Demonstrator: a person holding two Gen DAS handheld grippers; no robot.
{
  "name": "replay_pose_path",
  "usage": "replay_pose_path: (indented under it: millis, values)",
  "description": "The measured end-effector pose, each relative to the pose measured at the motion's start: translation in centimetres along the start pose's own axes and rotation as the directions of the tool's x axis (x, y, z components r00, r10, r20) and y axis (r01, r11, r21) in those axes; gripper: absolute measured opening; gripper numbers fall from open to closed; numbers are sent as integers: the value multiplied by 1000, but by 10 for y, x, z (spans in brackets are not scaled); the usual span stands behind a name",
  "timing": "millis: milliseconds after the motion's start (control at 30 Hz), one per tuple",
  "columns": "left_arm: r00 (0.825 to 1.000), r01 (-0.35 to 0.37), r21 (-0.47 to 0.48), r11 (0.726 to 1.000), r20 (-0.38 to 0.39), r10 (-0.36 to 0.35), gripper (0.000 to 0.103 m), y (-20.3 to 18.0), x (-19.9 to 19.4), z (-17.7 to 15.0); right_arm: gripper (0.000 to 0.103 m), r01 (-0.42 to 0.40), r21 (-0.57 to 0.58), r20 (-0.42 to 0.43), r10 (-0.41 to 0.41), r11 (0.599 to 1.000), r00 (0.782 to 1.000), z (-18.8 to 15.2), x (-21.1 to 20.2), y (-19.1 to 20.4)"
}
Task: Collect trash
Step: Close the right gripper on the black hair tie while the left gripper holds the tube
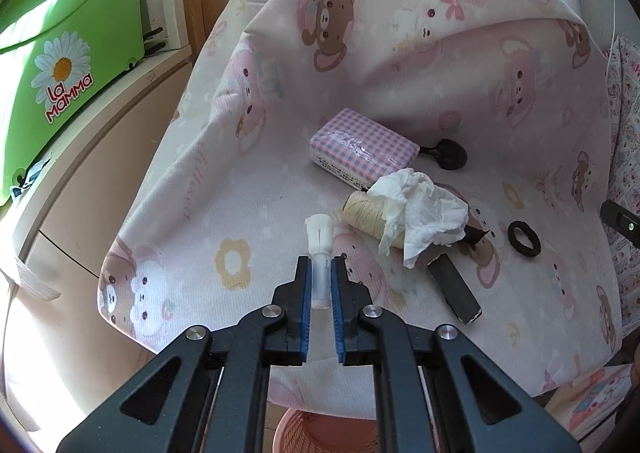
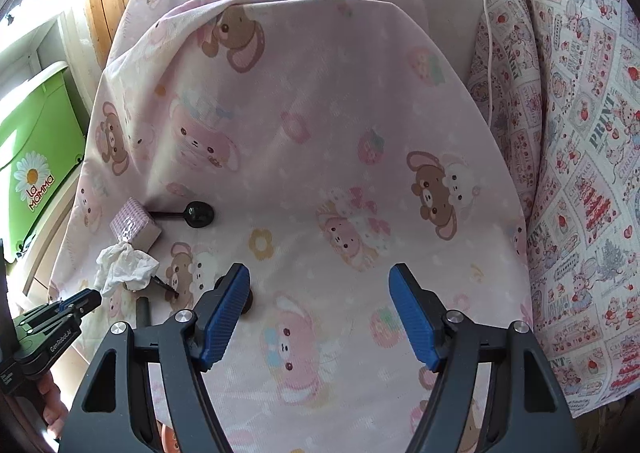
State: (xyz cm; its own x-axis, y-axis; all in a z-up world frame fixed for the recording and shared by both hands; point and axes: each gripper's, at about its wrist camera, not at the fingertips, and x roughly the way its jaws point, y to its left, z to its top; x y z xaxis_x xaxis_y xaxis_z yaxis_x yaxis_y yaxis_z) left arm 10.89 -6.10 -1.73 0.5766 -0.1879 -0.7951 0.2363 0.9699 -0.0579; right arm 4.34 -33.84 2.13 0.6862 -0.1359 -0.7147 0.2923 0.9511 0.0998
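Left claw [image 1: 320, 273] is clamped tight on a small white plastic tube [image 1: 320, 253], its capped end poking out past the blue pads, right at the near edge of the pink cartoon-print bed sheet [image 1: 400, 65]. That looks like the first piece of trash in hand, and it is not binned yet: the pink basket [image 1: 320, 433] shows just below the bed edge, under the claw. Right claw [image 2: 320, 281] hangs wide open over bare sheet, holding nothing. Left on the sheet, by my count: one crumpled white tissue [image 1: 420, 209], one spool of cream thread [image 1: 364, 213], one checked tissue pack [image 1: 362, 149], one black spoon [image 1: 450, 155], one black ring [image 1: 524, 239], one dark bar [image 1: 454, 289]. The tissue is the obvious next candidate.
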Motion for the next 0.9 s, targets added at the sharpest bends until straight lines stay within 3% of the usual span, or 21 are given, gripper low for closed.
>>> replay_pose_path:
  millis: [100, 233, 333, 467, 567, 833, 900]
  values:
    - [999, 24, -5, 1000, 32, -24, 9, 7, -14, 1, 74, -24, -1, -6, 24, 1000, 1000, 0, -1, 4]
    - [997, 2, 0, 1000, 71, -2, 9, 8, -28, 2, 74, -57, -20, -34, 56, 998, 998, -2, 4, 15]
    - [997, 1, -4, 1000, 78, 0, 9, 9, -32, 1, 74, -87, -36, -74, 84, 996, 994, -6, 13, 28]
    - [996, -5, 8, 1000, 85, 4, 9, 7, -32, 0, 83, -103, -98, -115, 92, 990, 989, -11, 29, 51]
    - [999, 6, -12, 1000, 48, -5, 9, 9, -26, 1, 83, -132, -131, -178, 108, 983, 978, -15, 45, 64]
    - [997, -42, -12, 999, 58, 43, 9, 16, -24, -1, 82, -85, -160, -188, 54, 983, 981, -21, 67, 80]
    - [997, -48, -5, 999, 60, 48, 9, 15, -24, -2, 73, -74, -179, -190, 39, 981, 981, -22, 72, 85]
